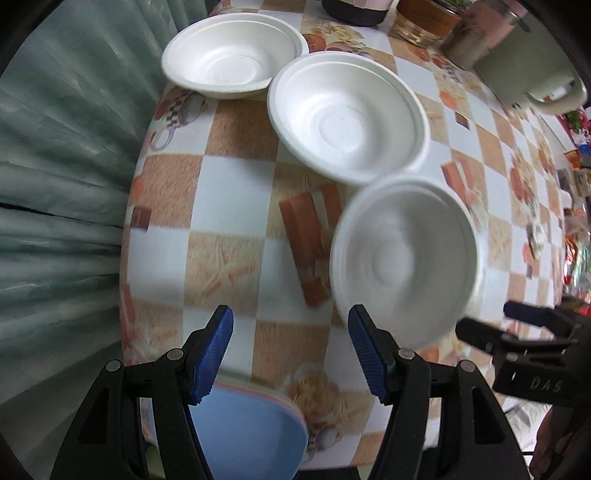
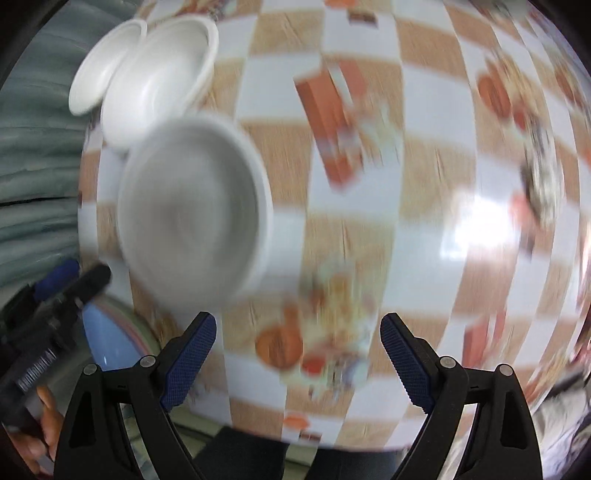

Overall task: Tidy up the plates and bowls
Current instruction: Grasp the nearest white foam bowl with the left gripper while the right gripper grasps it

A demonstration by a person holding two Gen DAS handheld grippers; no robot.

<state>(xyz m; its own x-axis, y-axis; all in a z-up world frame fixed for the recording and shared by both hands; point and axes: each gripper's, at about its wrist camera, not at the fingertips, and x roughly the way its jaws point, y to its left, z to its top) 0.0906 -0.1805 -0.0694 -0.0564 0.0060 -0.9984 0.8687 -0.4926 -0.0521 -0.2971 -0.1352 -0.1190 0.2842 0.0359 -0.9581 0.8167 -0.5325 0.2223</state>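
Observation:
Three white foam bowls stand in a row on the checkered tablecloth: a far one (image 1: 232,55), a middle one (image 1: 349,114) and a near one (image 1: 402,258). My left gripper (image 1: 291,354) points down at the table, open, with nothing between its blue pads; its right finger is close to the near bowl's rim. A stack of plates with a blue one on top (image 1: 251,432) lies under it at the table's edge. The right wrist view is blurred. My right gripper (image 2: 299,354) stands open over bare cloth, to the right of the near bowl (image 2: 195,206).
Jars (image 1: 424,18) and a pale green pot (image 1: 524,66) crowd the far right of the table. A grey-green curtain (image 1: 62,184) hangs beyond the table's left edge. The right gripper (image 1: 487,319) shows beside the near bowl, and the left gripper (image 2: 83,275) by the plates (image 2: 107,343).

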